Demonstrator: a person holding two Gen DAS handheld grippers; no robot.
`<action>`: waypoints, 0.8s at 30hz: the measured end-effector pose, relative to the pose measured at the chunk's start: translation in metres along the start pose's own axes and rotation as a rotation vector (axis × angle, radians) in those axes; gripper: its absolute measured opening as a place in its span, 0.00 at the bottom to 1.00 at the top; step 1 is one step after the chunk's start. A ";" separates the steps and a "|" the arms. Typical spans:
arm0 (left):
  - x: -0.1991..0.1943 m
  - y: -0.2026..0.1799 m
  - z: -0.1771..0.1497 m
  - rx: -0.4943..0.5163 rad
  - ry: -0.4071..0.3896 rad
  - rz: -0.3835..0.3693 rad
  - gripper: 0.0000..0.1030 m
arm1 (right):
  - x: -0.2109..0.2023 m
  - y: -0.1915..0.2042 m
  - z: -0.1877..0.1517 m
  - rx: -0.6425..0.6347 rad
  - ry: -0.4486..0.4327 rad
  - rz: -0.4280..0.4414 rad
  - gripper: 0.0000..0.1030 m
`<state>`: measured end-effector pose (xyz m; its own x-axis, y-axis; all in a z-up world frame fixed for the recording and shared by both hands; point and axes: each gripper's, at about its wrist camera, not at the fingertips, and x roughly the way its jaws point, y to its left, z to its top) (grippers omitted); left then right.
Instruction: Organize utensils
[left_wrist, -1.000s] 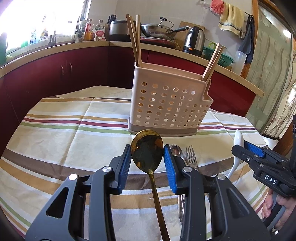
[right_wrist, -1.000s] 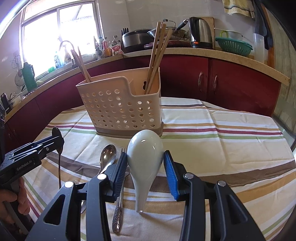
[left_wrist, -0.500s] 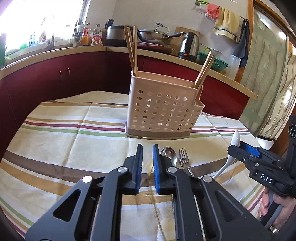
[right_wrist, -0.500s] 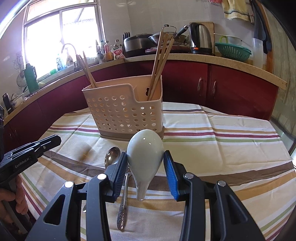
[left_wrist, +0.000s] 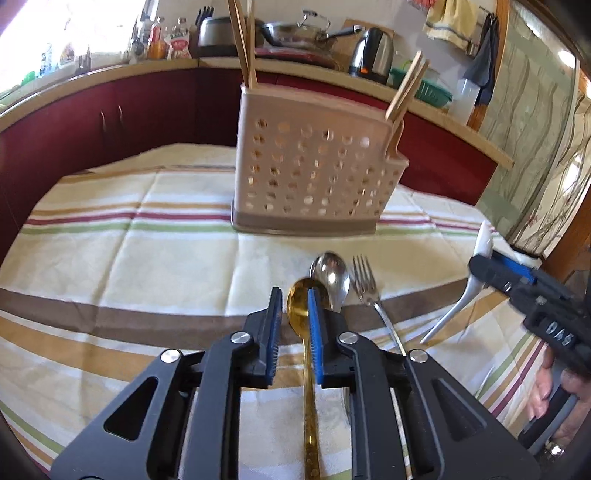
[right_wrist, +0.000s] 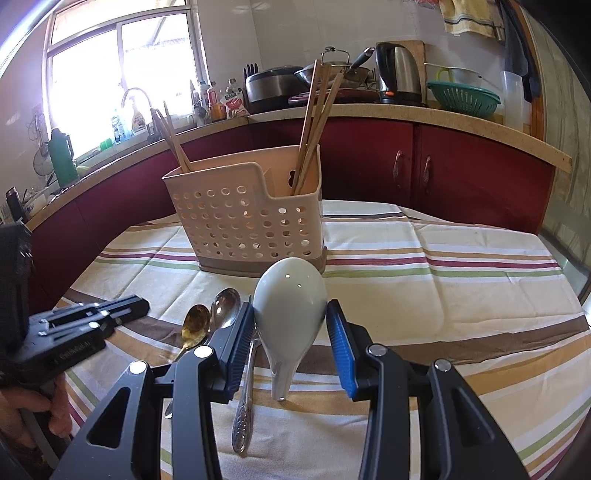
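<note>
Left wrist view: left claw nearly together around gold spoon, unclear if clamped, so it may slip; right claw clamps ladle.

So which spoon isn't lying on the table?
The white ceramic spoon: the right tool holds it up in the air. The gold spoon and the silver spoon both lie flat on the striped tablecloth.

bright daylight thru the window, blown out w/ haze at upper left in both views. heavy fisheye bend + dark vignette at corners. left view has motion blur on the caddy; right view sharper. soft shadows on the tablecloth.
</note>
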<state>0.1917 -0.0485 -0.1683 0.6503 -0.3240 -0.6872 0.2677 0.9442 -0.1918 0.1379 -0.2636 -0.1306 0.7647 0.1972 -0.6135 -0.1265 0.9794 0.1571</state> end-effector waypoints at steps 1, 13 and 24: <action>0.003 -0.001 -0.001 0.000 0.006 0.001 0.19 | 0.000 -0.001 0.000 0.000 -0.001 -0.002 0.40; 0.042 -0.014 -0.007 0.047 0.091 0.011 0.44 | -0.009 -0.014 0.009 0.009 -0.032 -0.016 0.40; 0.059 -0.014 -0.004 0.049 0.118 0.028 0.43 | -0.009 -0.017 0.010 0.022 -0.040 -0.007 0.40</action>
<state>0.2236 -0.0804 -0.2092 0.5708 -0.2860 -0.7697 0.2869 0.9478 -0.1394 0.1392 -0.2823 -0.1195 0.7903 0.1884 -0.5831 -0.1079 0.9795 0.1703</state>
